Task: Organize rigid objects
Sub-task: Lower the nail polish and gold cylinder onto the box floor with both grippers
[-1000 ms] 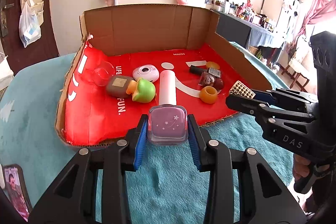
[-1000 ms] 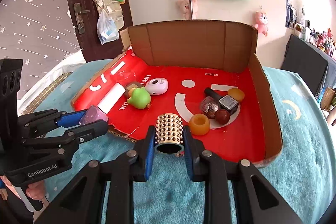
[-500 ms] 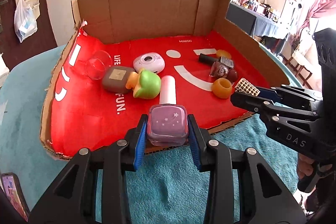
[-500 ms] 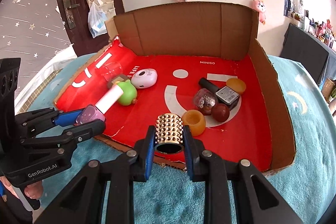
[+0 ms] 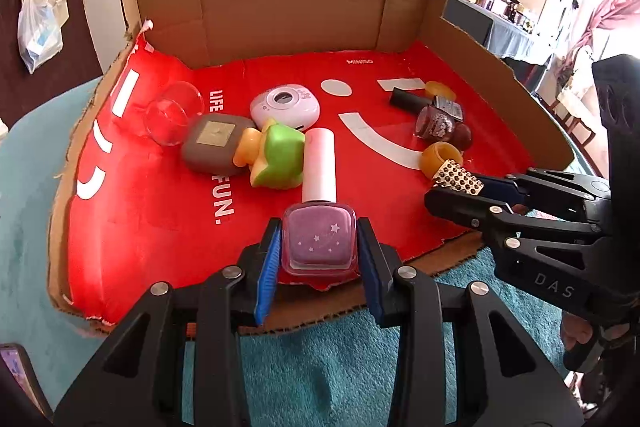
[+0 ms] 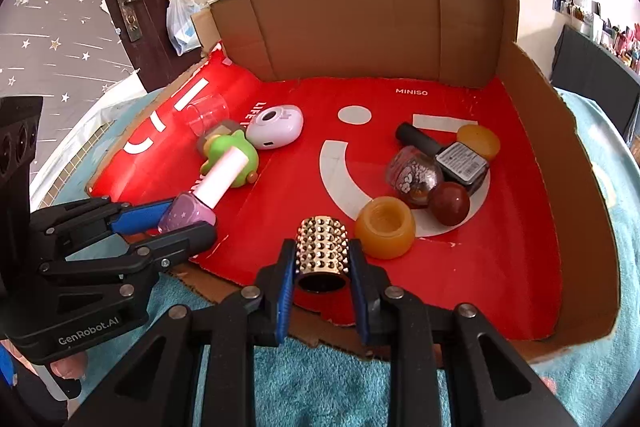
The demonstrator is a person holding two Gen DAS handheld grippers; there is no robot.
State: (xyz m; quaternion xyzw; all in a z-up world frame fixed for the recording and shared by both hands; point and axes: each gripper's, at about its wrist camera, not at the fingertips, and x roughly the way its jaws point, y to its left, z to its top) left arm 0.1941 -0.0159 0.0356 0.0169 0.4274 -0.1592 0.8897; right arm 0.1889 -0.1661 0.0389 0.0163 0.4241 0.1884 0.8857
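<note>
1. Left wrist view: both claws have advanced and dipped over the front lip of the shallow cardboard tray with red printed floor (image 5: 248, 7) (placement looks imminent).
2. Left claw (image 5: 319, 247) is clenched on a purple square nail-polish bottle with white cap (image 5: 319, 239); right claw (image 6: 322, 267) grasps a gold studded cylinder (image 6: 321, 251).
3. Tray holds a green duck toy (image 5: 280, 159), an amber ring (image 6: 385, 227) and other small items.
</note>
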